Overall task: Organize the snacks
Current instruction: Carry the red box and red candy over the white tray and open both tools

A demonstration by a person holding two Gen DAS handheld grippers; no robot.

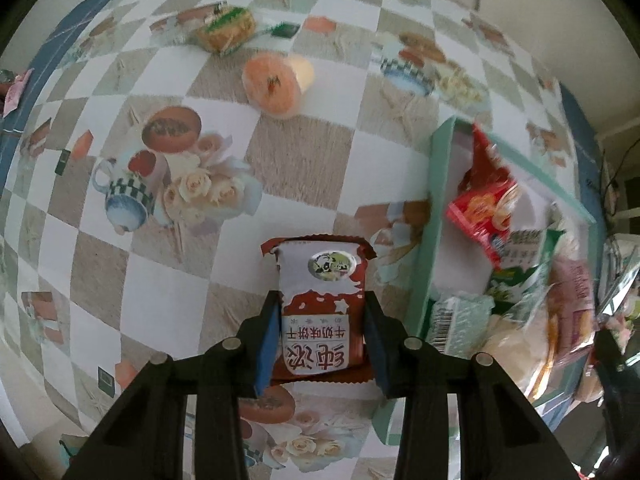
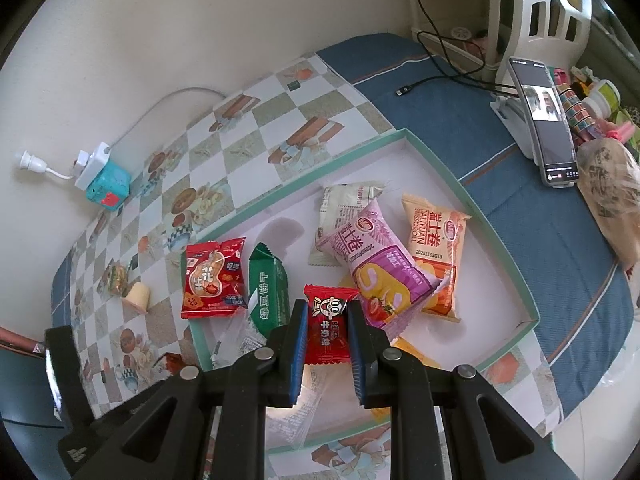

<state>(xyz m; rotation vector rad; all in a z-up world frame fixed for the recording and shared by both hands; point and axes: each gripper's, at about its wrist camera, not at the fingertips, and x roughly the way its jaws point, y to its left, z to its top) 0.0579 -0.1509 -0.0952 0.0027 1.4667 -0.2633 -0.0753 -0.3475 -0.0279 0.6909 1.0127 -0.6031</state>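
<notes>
My left gripper (image 1: pixel 322 300) points down at the checked tablecloth and is shut on a brown-and-white milk biscuit packet (image 1: pixel 320 280), its blue pads pressing both long sides. To its right lies the teal-rimmed white tray (image 1: pixel 438 200), crowded with packets. In the right wrist view my right gripper (image 2: pixel 327 306) is shut on a small red candy packet (image 2: pixel 328 324) and holds it above the tray (image 2: pixel 472 200). In the tray lie a red peanut packet (image 2: pixel 212 280), a green packet (image 2: pixel 268 292), a pink roll packet (image 2: pixel 376 256) and an orange roll packet (image 2: pixel 436 248).
An orange jelly cup (image 1: pixel 276 80) and a small cake packet (image 1: pixel 226 30) lie loose on the tablecloth beyond the left gripper. A phone on a stand (image 2: pixel 548 120), a brown paper bag (image 2: pixel 612 196) and a cable sit past the tray. A teal power adapter (image 2: pixel 106 180) stands by the wall.
</notes>
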